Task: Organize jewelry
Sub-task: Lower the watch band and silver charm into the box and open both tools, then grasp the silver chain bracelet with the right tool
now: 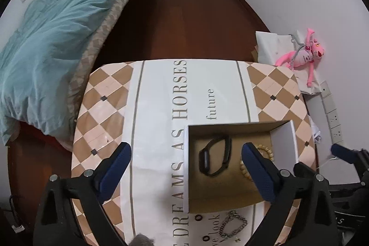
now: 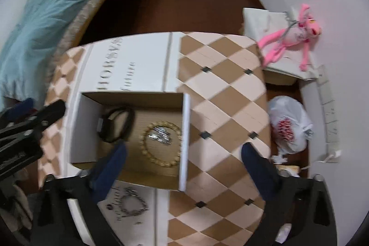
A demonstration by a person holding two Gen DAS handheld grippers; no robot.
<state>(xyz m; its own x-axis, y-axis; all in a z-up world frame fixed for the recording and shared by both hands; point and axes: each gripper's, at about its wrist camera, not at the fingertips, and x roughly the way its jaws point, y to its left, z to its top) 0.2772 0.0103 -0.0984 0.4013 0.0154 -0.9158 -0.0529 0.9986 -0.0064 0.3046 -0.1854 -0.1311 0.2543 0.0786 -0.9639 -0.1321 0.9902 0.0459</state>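
Observation:
An open cardboard box (image 1: 283, 140) (image 2: 185, 130) stands on the checkered table. Inside lie a black smart band (image 1: 215, 159) (image 2: 115, 125), a gold bead bracelet (image 1: 267, 152) (image 2: 161, 161) and a silver piece (image 2: 160, 133) within the bead ring. A silver chain bracelet (image 1: 233, 226) (image 2: 133, 202) and small dark rings (image 1: 198, 218) lie on the table in front of the box. My left gripper (image 1: 186, 167) is open and empty above the box's left wall. My right gripper (image 2: 184, 165) is open and empty over the box's right wall.
The table (image 1: 103, 93) carries a white runner with lettering (image 1: 182, 96). A bed with a blue quilt (image 1: 50, 38) stands at the left. A pink plush toy (image 1: 302, 57) and a plastic bag (image 2: 290, 123) lie on the floor at the right, by the wall.

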